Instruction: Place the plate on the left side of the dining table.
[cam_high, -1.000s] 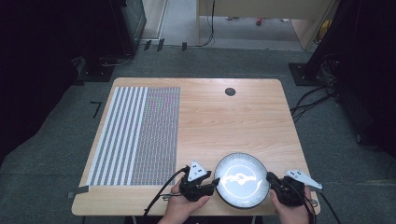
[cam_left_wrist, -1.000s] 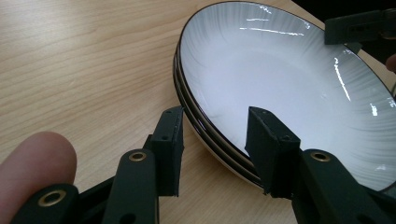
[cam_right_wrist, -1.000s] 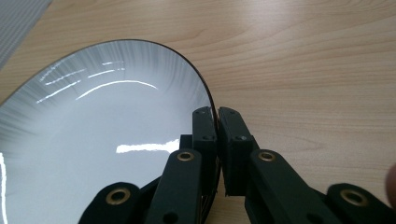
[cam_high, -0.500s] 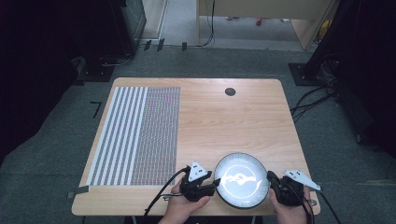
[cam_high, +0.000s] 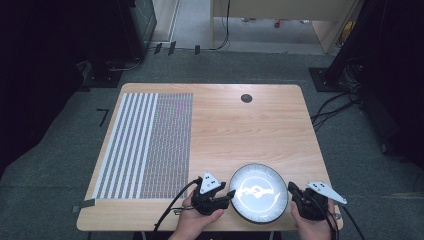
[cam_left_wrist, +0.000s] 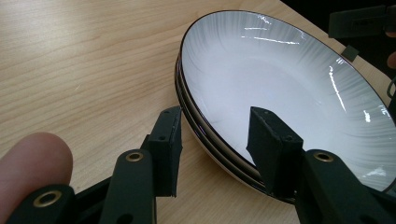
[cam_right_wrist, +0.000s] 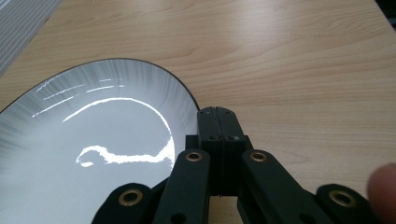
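A white plate (cam_high: 258, 192) with a dark rim lies near the table's front edge. In the left gripper view the plate (cam_left_wrist: 289, 79) rests on at least one more like it. My left gripper (cam_high: 230, 193) is at its left rim. There the left gripper (cam_left_wrist: 215, 116) is open, one jaw outside the stack and one over the plate's inside, and neither pad presses on the rim. My right gripper (cam_high: 291, 188) sits at the plate's right edge. The right gripper (cam_right_wrist: 217, 113) is shut with nothing between its jaws, just beside the plate (cam_right_wrist: 93, 140).
A grey striped mat (cam_high: 145, 145) covers the table's left part. A small black round cap (cam_high: 246, 98) sits near the far edge. Bare wood (cam_high: 240, 135) lies between the plate and the far edge. Cables trail on the floor at the right (cam_high: 335, 107).
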